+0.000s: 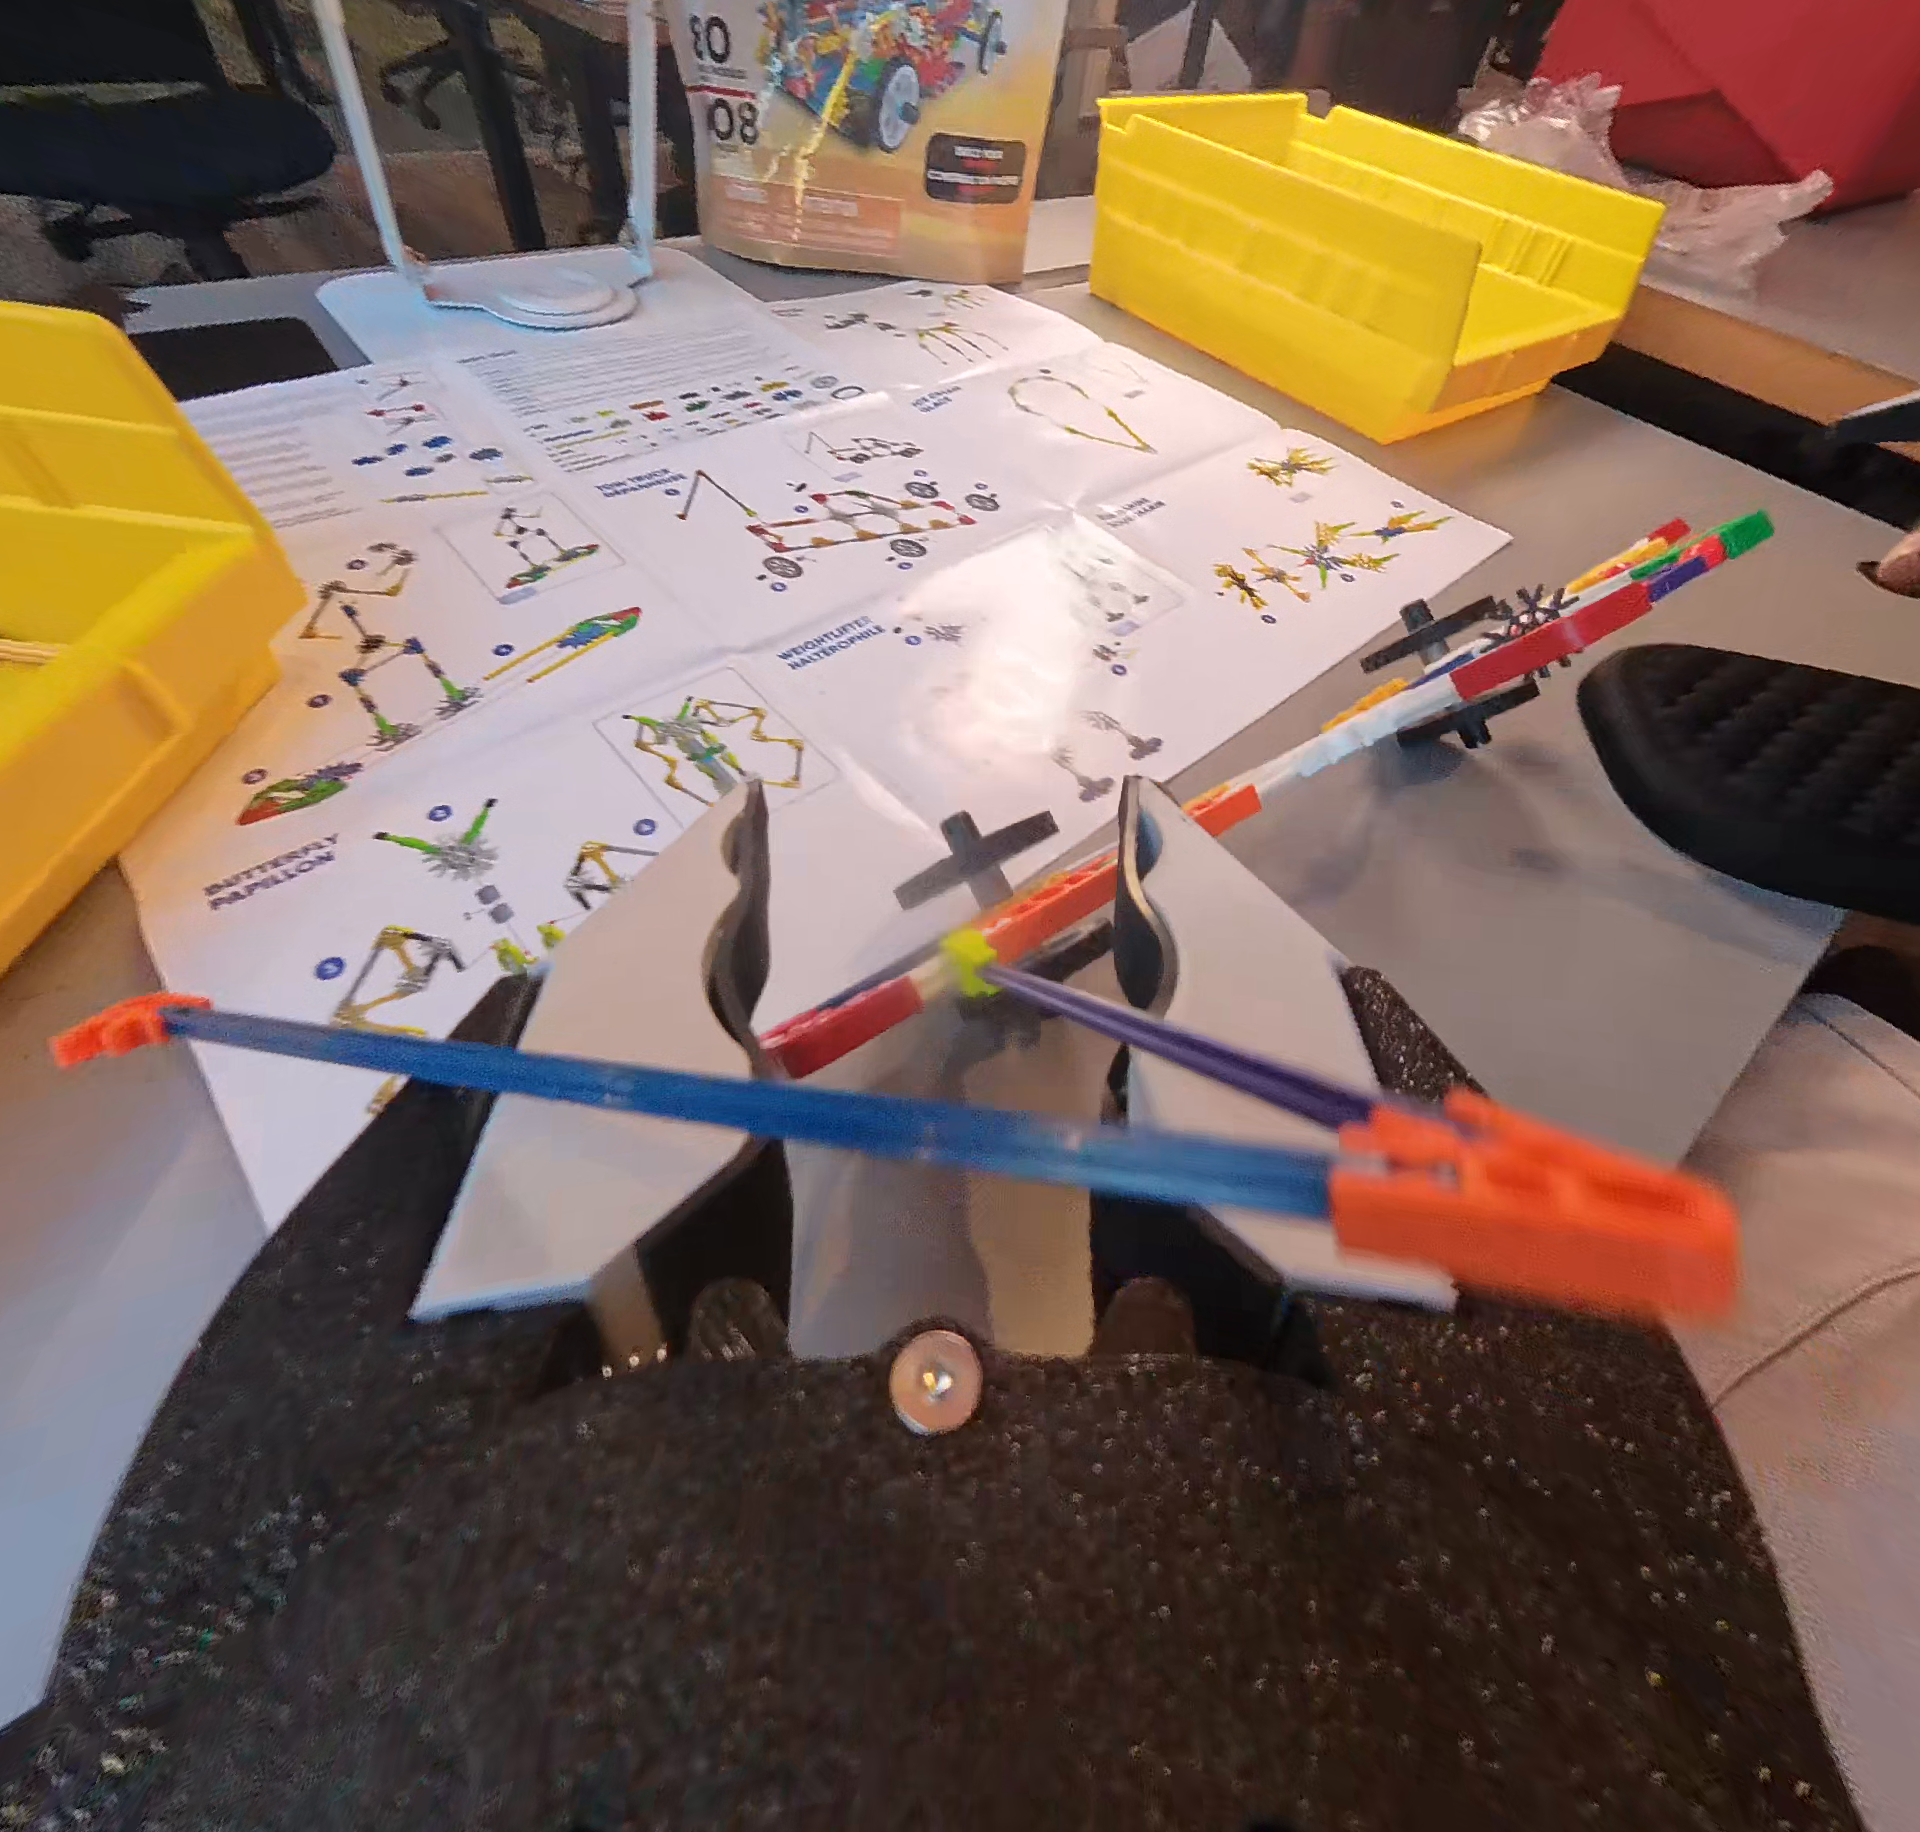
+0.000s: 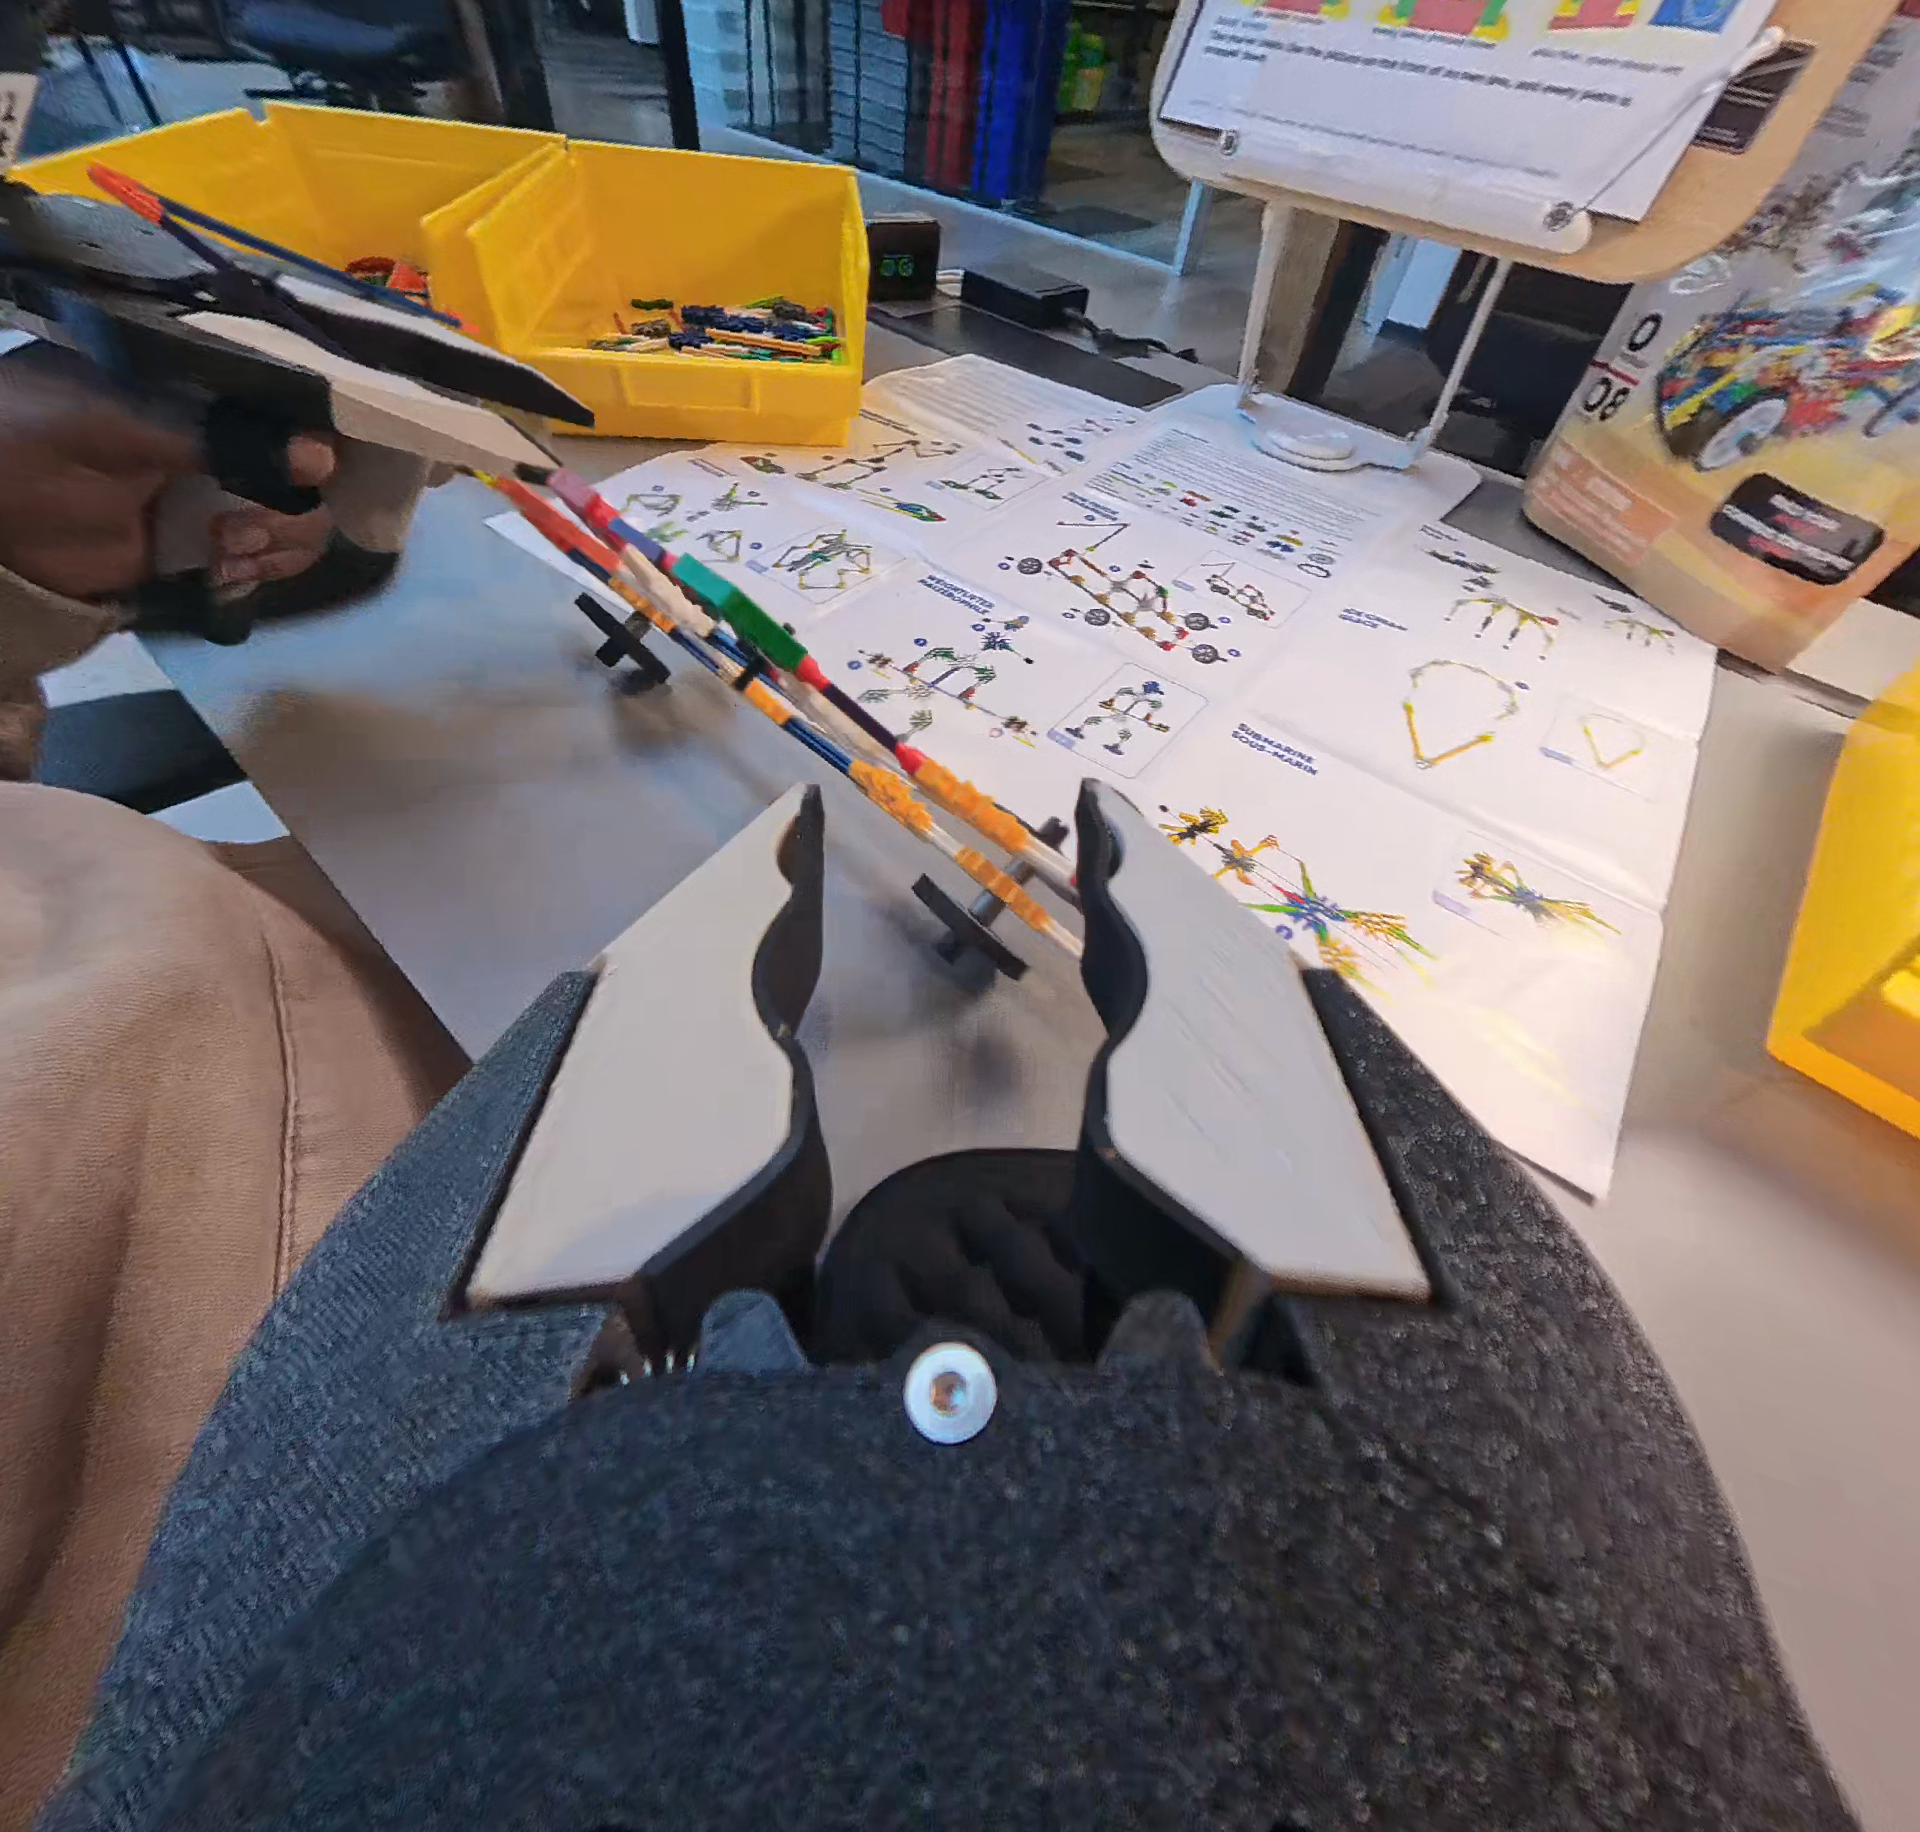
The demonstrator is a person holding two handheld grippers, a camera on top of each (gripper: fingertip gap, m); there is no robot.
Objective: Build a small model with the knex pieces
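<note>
A long model of coloured rods and connectors with black wheels hangs tilted over the grey table. My left gripper is shut across the model's near end, its pads against the red and orange frame. A blue rod and a purple rod, joined at an orange connector, stick back over the fingers. In the right wrist view the left gripper holds the model up at its high end. My right gripper is open, with the model's low, orange-tipped end beside its right finger.
A printed instruction sheet lies on the table. Yellow bins stand at the left and back right; one holds loose pieces. A toy box and a white-based stand are at the back.
</note>
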